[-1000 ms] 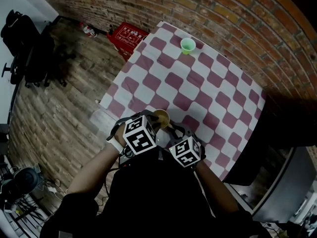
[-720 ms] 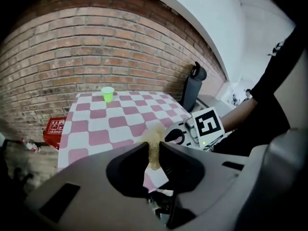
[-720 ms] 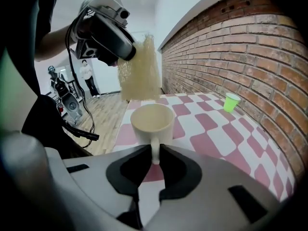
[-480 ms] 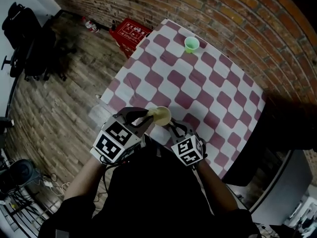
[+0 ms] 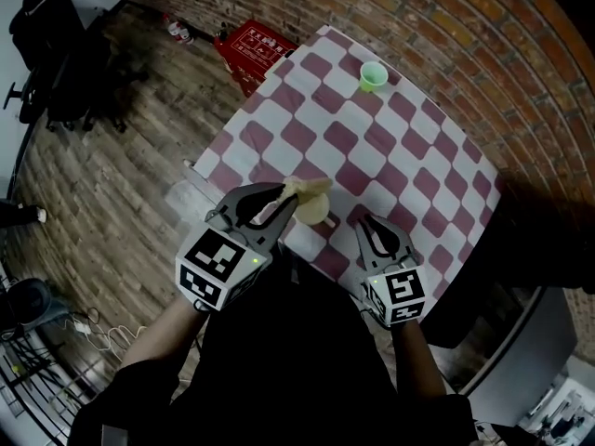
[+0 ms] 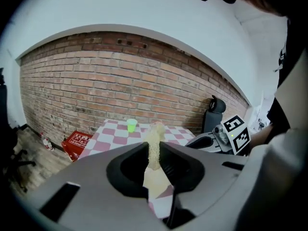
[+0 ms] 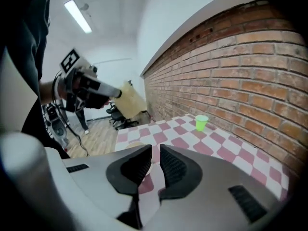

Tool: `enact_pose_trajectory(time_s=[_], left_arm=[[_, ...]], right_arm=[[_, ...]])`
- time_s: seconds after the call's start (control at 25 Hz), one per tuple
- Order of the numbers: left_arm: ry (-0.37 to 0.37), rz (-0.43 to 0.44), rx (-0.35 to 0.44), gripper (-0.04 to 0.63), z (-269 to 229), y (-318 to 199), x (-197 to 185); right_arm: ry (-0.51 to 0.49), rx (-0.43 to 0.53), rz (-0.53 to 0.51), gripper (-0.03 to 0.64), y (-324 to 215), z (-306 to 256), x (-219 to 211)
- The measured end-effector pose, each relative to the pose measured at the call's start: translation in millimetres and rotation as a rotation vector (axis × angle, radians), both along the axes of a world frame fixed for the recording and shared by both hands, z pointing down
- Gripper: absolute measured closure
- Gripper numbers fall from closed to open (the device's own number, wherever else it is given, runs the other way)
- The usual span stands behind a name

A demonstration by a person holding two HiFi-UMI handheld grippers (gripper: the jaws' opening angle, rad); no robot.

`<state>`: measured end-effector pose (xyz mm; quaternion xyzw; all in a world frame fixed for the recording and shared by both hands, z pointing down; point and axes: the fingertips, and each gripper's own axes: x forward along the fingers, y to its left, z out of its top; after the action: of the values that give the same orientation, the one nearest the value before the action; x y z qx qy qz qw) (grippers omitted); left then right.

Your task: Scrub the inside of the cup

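**Progress.** The tan cup stands on the checked bench at its near edge. I take it to be the one to be scrubbed, though a green cup also stands at the far end, well apart and unattended. The sponge, a pale fibrous pad, is in hand but held above the tan cup, not inside it. No scrubbing contact is visible. Whether the inside has been worked at all cannot be told. In my judgement, steadying the cup and working the sponge into it are both left to do.

**Tongs.** The left tongs pinch the sponge by its edge. The right tongs are drawn nearly together with a narrow slit between them and nothing in it.

**Pose.** Both hands sit close to the body at the near edge, with the tongs angled forward and downward. The left is over the cup. The right is just to the cup's right, apart from it.
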<state>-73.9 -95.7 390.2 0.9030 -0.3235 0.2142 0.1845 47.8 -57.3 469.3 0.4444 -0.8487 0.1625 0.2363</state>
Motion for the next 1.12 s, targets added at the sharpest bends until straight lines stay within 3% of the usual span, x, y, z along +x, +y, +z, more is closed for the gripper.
enact_pose_trajectory(time_s=[0.2,0.64,0.88,1.12], left_arm=[[0.101,-0.040,0.043,0.523,-14.6,8.4,3.7],[0.269,-0.147,0.156,0.523,-60.1,-4.1,-4.1],[0.297,-0.159,0.198,0.523,-71.8,-3.5,-3.4],[0.288,-0.150,0.187,0.523,-69.7,-1.9,0.9]], right_arm=[[-0.103,0.080,0.084,0.550,-9.9,-53.1,18.0],[-0.185,0.196,0.106,0.551,-10.6,-127.9,7.6],[-0.223,0.205,0.143,0.551,-10.3,-142.8,7.5],[-0.230,0.215,0.122,0.551,-10.5,-143.0,-1.8]])
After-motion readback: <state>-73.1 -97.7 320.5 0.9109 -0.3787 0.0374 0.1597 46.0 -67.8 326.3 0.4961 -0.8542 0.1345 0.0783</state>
